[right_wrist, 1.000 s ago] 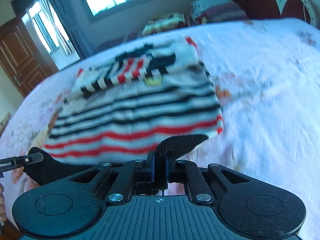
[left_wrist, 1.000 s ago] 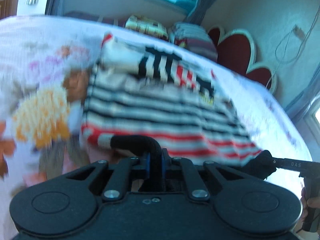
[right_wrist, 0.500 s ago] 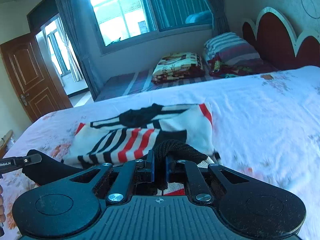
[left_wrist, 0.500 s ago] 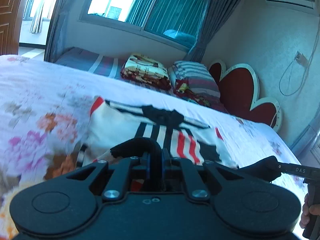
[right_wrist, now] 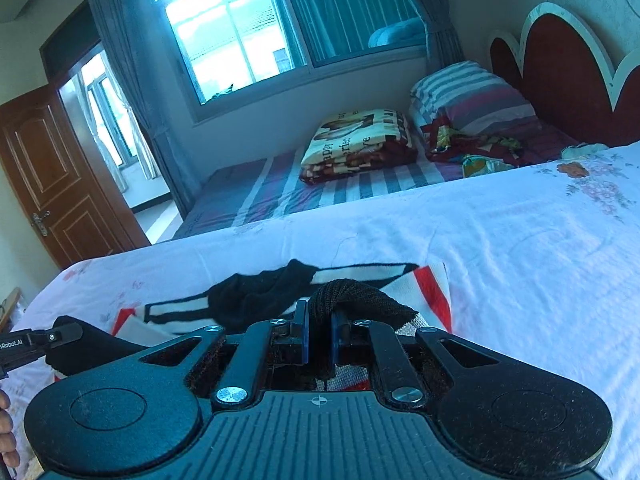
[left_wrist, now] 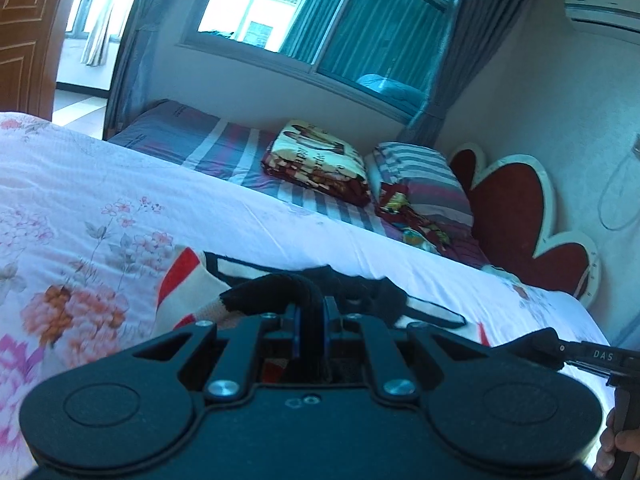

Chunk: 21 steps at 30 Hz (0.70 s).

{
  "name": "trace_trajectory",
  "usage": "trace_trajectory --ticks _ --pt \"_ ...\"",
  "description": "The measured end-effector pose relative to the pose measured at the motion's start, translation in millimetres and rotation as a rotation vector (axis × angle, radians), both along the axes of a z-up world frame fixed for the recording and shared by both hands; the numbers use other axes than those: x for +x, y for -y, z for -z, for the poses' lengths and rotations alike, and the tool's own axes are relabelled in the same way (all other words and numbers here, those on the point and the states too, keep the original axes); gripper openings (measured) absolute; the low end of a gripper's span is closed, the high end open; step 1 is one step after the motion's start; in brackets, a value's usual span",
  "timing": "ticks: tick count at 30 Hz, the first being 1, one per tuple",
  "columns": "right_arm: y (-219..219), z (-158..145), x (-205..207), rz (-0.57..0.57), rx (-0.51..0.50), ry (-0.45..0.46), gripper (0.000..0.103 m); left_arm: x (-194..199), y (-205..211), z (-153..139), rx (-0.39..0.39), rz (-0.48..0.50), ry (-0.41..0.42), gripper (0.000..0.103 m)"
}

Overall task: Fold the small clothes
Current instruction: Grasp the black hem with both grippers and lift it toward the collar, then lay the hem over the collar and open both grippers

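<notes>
Both the left gripper (left_wrist: 310, 316) and the right gripper (right_wrist: 320, 312), lettered "DAS", have jaws clenched on the striped sweater's (right_wrist: 424, 284) black hem, on the floral bed (right_wrist: 520, 240) at 12 o'clock.

The left claw (left_wrist: 310, 322) and right claw (right_wrist: 319, 330) are matt black plastic with shiny metal screws, the right one's body ribbed and dusted with lint at the bottom of the frame. Each pinches a coarse, rough-knit black hem of the striped knitted garment (right_wrist: 424, 284), soft and woolly. It lies on the bedsheet (left_wrist: 120, 184), a smooth, thin flowered cloth; at the left edge of the right view stands a glossy varnished wooden door (right_wrist: 52, 176).
</notes>
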State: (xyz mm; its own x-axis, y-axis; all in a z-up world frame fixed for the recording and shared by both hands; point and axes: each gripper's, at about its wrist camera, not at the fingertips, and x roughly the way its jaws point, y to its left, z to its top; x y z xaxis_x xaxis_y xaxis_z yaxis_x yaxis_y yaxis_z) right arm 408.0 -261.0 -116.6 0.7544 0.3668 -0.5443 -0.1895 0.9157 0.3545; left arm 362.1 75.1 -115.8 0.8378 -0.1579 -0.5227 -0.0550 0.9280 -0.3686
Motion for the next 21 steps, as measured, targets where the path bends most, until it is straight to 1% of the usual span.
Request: trace_trajectory --ticks 3,5,9,12,16,17,18,19,20,21 --pt "2 11 29 0.004 0.024 -0.032 0.009 24 -3 7 -0.006 -0.018 -0.022 0.009" --pt "3 19 45 0.007 0.029 -0.048 0.009 39 -2 13 0.006 -0.018 -0.038 0.009" --pt "6 41 74 0.014 0.046 -0.118 0.009 68 -1 30 0.028 -0.022 -0.107 0.009" --pt "10 54 88 0.03 0.049 -0.157 0.009 83 -1 42 0.059 -0.033 -0.143 0.009" --pt "11 62 102 0.034 0.046 -0.17 0.009 96 0 51 0.079 -0.041 -0.166 0.01" --pt "11 64 106 0.036 0.046 -0.177 0.009 100 0 52 0.085 -0.045 -0.173 0.014" --pt "10 67 111 0.036 0.049 -0.191 0.009 104 0 54 0.088 -0.048 -0.184 0.015" --pt "10 70 113 0.038 0.054 -0.206 0.009 107 0 56 0.082 -0.043 -0.199 0.016" --pt "11 72 116 0.043 0.059 -0.219 0.009 109 -2 58 0.074 -0.047 -0.215 0.02" --pt "11 73 116 0.043 0.066 -0.223 0.012 110 -4 58 0.059 -0.056 -0.227 0.022"
